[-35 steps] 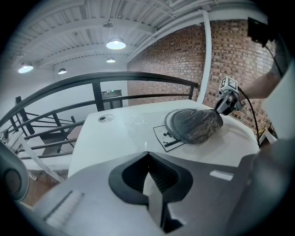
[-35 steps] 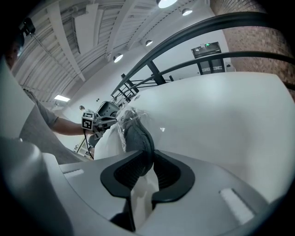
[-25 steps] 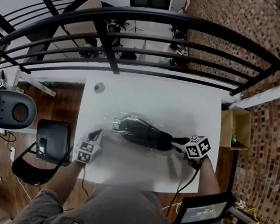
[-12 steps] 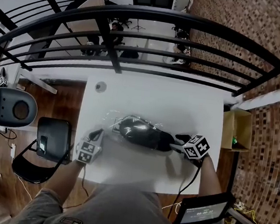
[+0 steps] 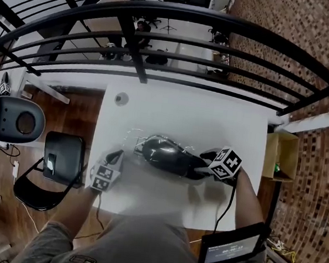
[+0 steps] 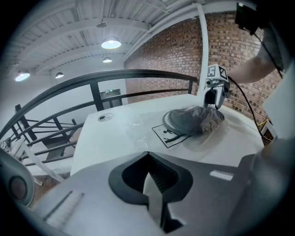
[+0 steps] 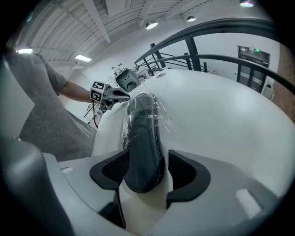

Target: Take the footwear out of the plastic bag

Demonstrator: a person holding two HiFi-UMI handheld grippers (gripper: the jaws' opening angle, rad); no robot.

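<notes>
A black shoe point(image 5: 167, 156) lies on its side on the white table point(image 5: 172, 114), its front part inside a clear plastic bag point(image 5: 136, 142). My left gripper point(image 5: 116, 154) is shut on the bag's near edge; the thin film point(image 6: 138, 126) runs from its jaws point(image 6: 150, 177) towards the shoe point(image 6: 193, 120). My right gripper point(image 5: 204, 161) is at the shoe's bare end. Its jaws have just been opening and stand wide, with that end of the shoe point(image 7: 143, 138) between them point(image 7: 145, 177) and a gap at the right-hand pad.
A small round disc point(image 5: 121, 99) sits at the table's far left corner. A black railing point(image 5: 162, 45) runs beyond the far edge. A black chair point(image 5: 60, 163) stands left of the table, a cardboard box point(image 5: 280, 156) right, a screen point(image 5: 231, 247) at the near right.
My right gripper has shifted a little left along the shoe and rolled, and its jaws have spread apart. The left gripper, the bag and the shoe have stayed put.
</notes>
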